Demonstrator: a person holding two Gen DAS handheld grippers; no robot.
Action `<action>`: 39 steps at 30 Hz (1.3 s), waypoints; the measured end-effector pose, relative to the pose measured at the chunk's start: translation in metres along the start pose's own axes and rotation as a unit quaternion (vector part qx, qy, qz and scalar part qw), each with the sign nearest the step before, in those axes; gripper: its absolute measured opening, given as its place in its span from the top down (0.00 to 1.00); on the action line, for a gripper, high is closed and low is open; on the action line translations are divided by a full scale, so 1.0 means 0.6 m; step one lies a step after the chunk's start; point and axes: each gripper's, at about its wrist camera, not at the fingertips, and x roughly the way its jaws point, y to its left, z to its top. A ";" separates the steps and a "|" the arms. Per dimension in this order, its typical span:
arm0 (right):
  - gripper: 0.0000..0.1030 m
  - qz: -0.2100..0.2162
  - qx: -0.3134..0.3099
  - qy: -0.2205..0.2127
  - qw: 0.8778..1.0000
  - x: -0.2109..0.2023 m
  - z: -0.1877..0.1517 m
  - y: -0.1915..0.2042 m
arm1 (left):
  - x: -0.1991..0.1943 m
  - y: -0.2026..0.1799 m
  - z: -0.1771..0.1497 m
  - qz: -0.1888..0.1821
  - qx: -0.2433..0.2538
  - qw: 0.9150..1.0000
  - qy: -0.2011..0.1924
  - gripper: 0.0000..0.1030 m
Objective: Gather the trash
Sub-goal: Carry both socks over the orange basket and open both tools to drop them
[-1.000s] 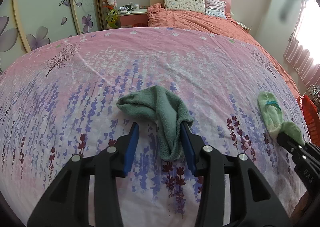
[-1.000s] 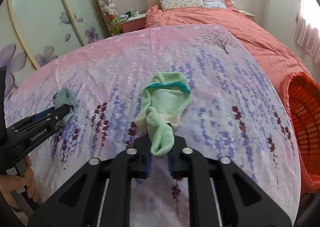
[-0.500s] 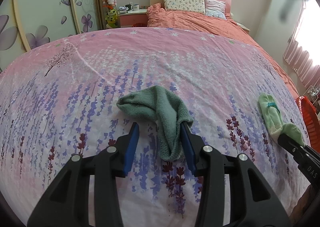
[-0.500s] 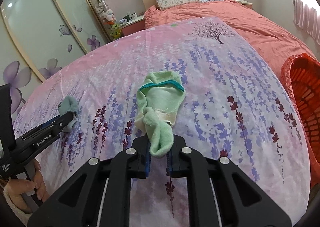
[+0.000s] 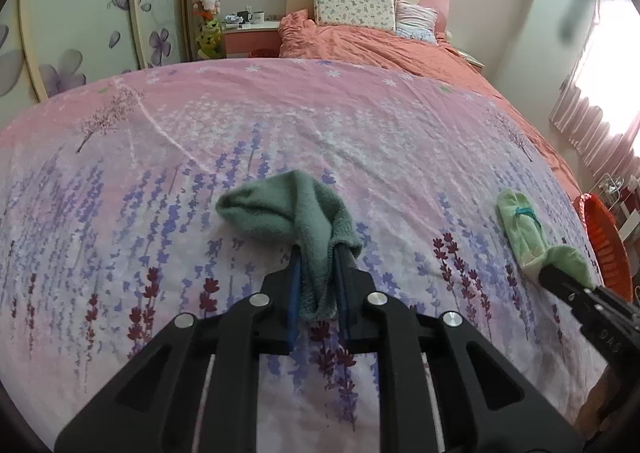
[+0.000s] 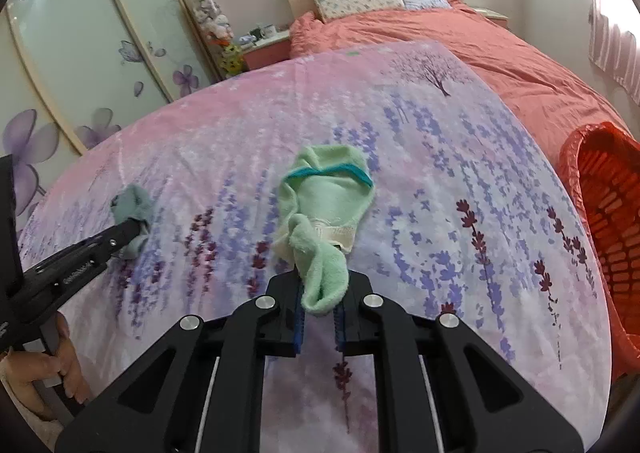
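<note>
On the pink bedspread printed with purple lavender sprigs (image 5: 360, 141), the left gripper (image 5: 317, 285) is pinched narrow on the near end of a dusty grey-green fuzzy sock (image 5: 288, 209); the rest of that sock lies bunched on the bedspread just ahead of the blue-lined jaws; toward the bedspread's right edge, the right gripper (image 6: 319, 305) is clamped on the toe end of a pale mint-green ankle sock with a teal cuff band (image 6: 328, 189), whose open cuff spreads flat on the fabric beyond the fingers; the two socks lie well apart on the bedspread; just off the bedspread's right edge stands an orange slatted plastic basket (image 6: 608, 213); beyond the bedspread's far end is a salmon-coloured rumpled quilt (image 6: 460, 33).
</note>
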 end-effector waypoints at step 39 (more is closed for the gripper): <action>0.90 -0.069 0.159 -0.181 0.968 -0.295 0.032 -0.348 | -0.116 -0.594 0.002 -0.258 0.226 0.939 -0.028 0.85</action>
